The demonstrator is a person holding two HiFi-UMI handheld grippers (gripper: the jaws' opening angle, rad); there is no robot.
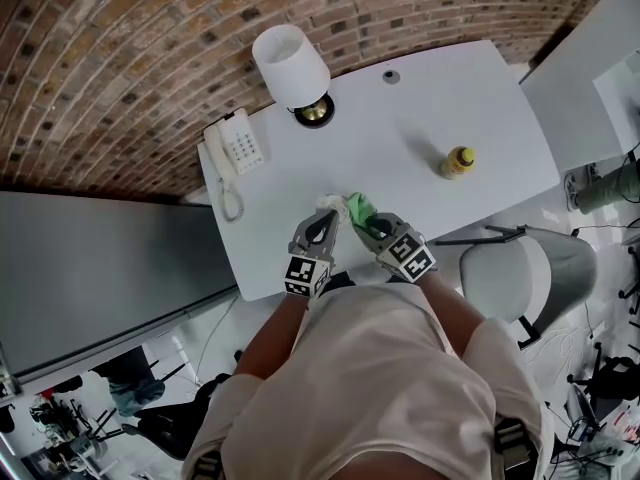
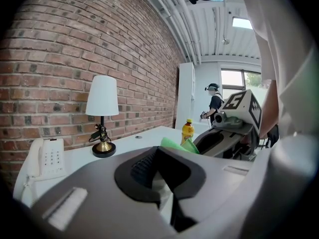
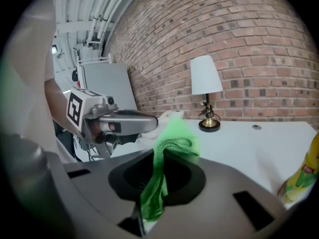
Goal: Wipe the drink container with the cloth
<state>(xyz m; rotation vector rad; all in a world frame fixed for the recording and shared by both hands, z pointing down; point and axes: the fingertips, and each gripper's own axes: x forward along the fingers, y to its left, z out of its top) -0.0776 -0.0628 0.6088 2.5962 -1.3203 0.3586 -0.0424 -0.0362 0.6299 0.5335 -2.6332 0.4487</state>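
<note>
A yellow drink bottle (image 1: 458, 161) stands upright on the white table (image 1: 400, 128), to the right of and apart from both grippers; it also shows small in the left gripper view (image 2: 187, 129) and at the right gripper view's edge (image 3: 301, 180). A green cloth (image 1: 358, 208) hangs bunched between the two grippers over the table's near edge. My right gripper (image 1: 372, 226) (image 3: 159, 151) is shut on the green cloth (image 3: 164, 158). My left gripper (image 1: 325, 213) (image 2: 158, 151) looks shut on a pale edge of the cloth, with green folds (image 2: 179, 144) just beyond its tips.
A white-shaded lamp (image 1: 292, 66) on a brass base and a white telephone (image 1: 235, 148) sit at the table's far left by the brick wall. A grey office chair (image 1: 520, 268) stands to the right of me. A person (image 2: 215, 103) stands far off.
</note>
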